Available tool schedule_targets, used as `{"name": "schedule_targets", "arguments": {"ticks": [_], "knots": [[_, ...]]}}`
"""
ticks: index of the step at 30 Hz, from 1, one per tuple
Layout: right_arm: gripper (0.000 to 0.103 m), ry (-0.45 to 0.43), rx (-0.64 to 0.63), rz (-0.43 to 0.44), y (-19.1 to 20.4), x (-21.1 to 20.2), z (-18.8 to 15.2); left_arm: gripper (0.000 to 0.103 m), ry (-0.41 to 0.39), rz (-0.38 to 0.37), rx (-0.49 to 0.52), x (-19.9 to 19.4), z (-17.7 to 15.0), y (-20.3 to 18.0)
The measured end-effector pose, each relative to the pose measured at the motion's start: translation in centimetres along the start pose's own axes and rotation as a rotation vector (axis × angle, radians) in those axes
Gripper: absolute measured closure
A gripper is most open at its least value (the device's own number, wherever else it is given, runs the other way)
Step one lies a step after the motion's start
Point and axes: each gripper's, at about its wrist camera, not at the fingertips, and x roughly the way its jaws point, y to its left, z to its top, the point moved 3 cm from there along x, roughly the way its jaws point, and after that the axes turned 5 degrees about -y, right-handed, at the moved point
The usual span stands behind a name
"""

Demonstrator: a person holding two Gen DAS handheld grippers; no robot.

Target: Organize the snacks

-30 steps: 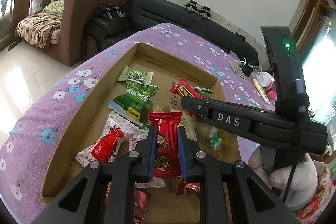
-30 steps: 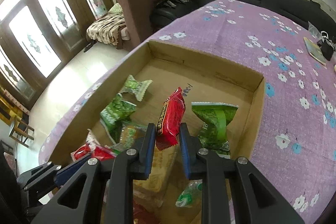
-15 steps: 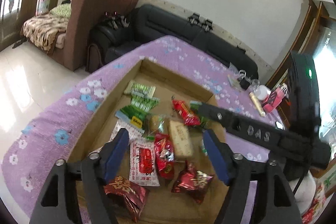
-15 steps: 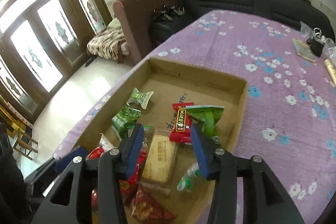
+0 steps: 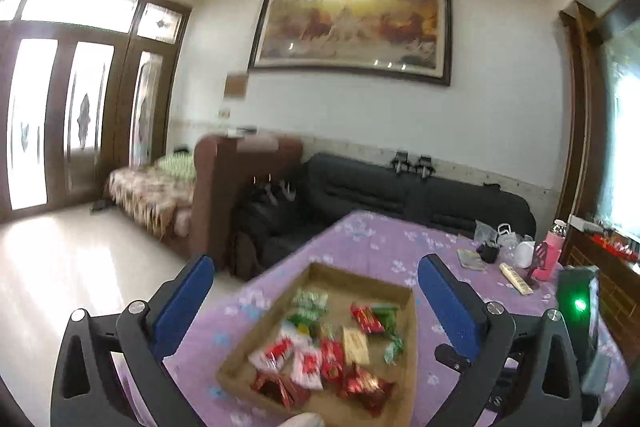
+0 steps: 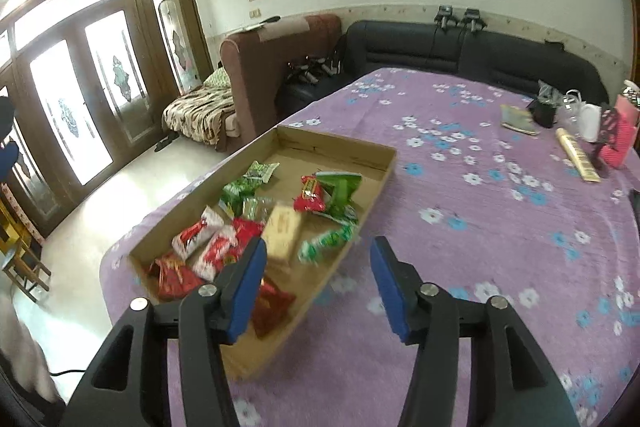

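Observation:
A shallow cardboard box [image 5: 248,343] lies on the purple flowered tablecloth and holds several snack packets. Among them are a red packet [image 6: 310,193], a green packet [image 6: 340,187], a beige biscuit pack [image 6: 282,231] and a green candy [image 6: 328,241]. My left gripper [image 5: 316,263] hangs high above and behind the box [image 6: 340,141]. Its jaws are opening wide with nothing between them. My right gripper [image 6: 319,243] hovers over the box's near right corner. Its jaws are also opening and hold nothing. The left wrist view is blurred.
At the table's far right stand a pink bottle [image 6: 618,143], a white container [image 6: 590,117], a black clip holder [image 6: 544,111] and a yellow pack [image 6: 578,155]. Beyond the table are a black sofa [image 6: 480,55] and a brown armchair [image 6: 276,47].
Both grippers let go of the red packets they held, opened, and pulled up and back from the box. The left wrist view tilted up toward the room.

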Motion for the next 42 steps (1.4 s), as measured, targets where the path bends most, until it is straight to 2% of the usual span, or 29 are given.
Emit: {"name": "schedule_targets", "arguments": {"ticks": [2, 4, 12, 17, 22, 28, 31, 34, 37, 40, 42], "knots": [[0.048, -0.006, -0.008, 0.001, -0.2, -0.9, -0.9, 0.000, 0.075, -0.026, -0.033, 0.8, -0.8, 0.0], [0.048, -0.007, -0.023, 0.001, -0.2, -1.5, -1.9, 0.000, 0.128, -0.017, -0.048, 1.5, -1.7, -0.1], [0.045, 0.009, -0.044, 0.045, -0.1, -2.7, -4.5, 0.000, 0.190, 0.034, 0.065, 1.5, -3.7, -3.6], [0.041, -0.001, 0.004, 0.029, -2.1, -3.5, -4.7, 0.000, 0.254, 0.003, 0.137, 2.7, -4.9, -6.8], [0.039, 0.003, 0.108, -0.059, -7.8, -4.7, -4.5, 0.000, 0.371, -0.097, 0.184, 4.8, -7.4, -12.2], [0.039, 0.028, 0.208, -0.246, -16.6, -6.7, -5.6, 0.000, 0.465, -0.166, 0.278, 7.3, -11.0, -19.2], [0.039, 0.037, 0.249, -0.309, -20.1, -7.9, -6.3, 0.000, 0.511, -0.210, 0.294, 8.3, -12.6, -21.9], [0.039, 0.035, 0.268, -0.342, -22.0, -8.8, -6.7, 0.000, 0.519, -0.210, 0.307, 8.7, -13.2, -23.0], [0.039, 0.030, 0.261, -0.333, -22.1, -9.1, -7.0, 0.000, 0.488, -0.179, 0.283, 8.7, -12.4, -22.1], [0.039, 0.033, 0.203, -0.270, -19.5, -8.1, -6.4, 0.000, 0.436, -0.122, 0.239, 8.6, -10.5, -19.5], [0.039, 0.035, 0.142, -0.198, -16.2, -6.8, -5.7, 0.000, 0.393, -0.076, 0.221, 8.4, -9.0, -17.2]]}}
